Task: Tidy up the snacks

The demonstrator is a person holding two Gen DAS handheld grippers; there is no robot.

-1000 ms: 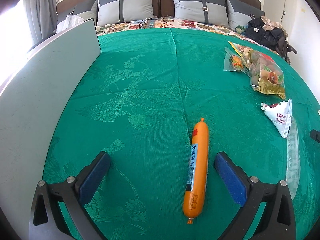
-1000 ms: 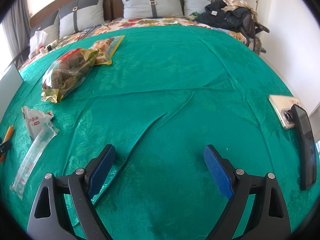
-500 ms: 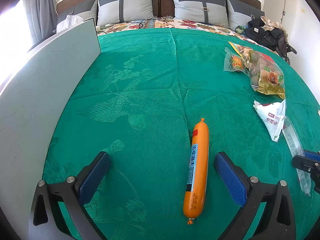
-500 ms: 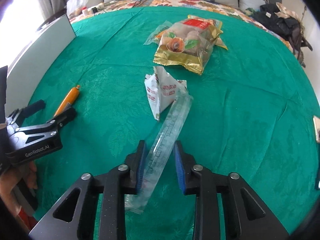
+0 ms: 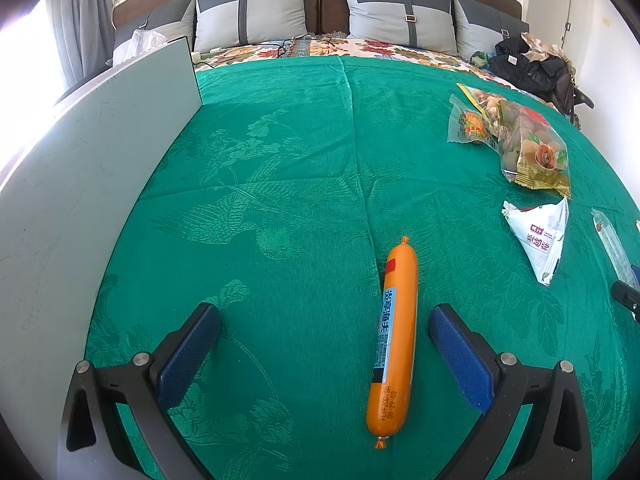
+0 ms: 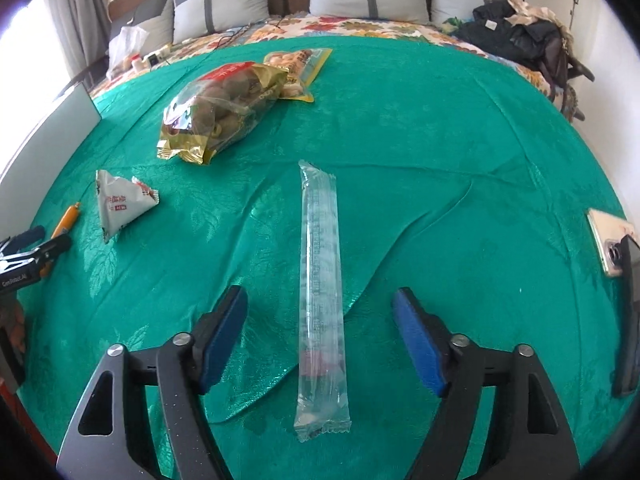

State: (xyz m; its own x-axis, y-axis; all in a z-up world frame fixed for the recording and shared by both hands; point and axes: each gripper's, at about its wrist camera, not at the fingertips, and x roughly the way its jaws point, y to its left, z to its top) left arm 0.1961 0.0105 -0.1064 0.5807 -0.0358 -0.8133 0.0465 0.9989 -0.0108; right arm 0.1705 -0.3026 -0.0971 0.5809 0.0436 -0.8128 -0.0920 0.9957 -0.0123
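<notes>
An orange sausage stick (image 5: 394, 340) lies on the green bedspread between the blue pads of my open left gripper (image 5: 324, 348), nearer the right pad and touching neither. In the right wrist view a long clear packet (image 6: 322, 292) lies flat between the fingers of my right gripper (image 6: 320, 336), whose jaws are opening and stand well apart from it. The white triangular packet (image 6: 120, 202) sits to its left, also in the left wrist view (image 5: 544, 236). A gold bag of round snacks (image 6: 218, 112) and a yellow-edged bag (image 6: 298, 68) lie farther back.
A grey board (image 5: 80, 184) stands along the left side of the bed. A phone (image 6: 608, 244) and a dark device (image 6: 628, 316) rest at the right edge. Pillows (image 5: 248, 16) and a pile of dark clothes (image 6: 520, 44) lie at the head. The left gripper (image 6: 36, 256) shows at the far left.
My right gripper closed on the clear packet, dragged it away from the white packet toward the right, then let go and opened. The left gripper and sausage have not moved.
</notes>
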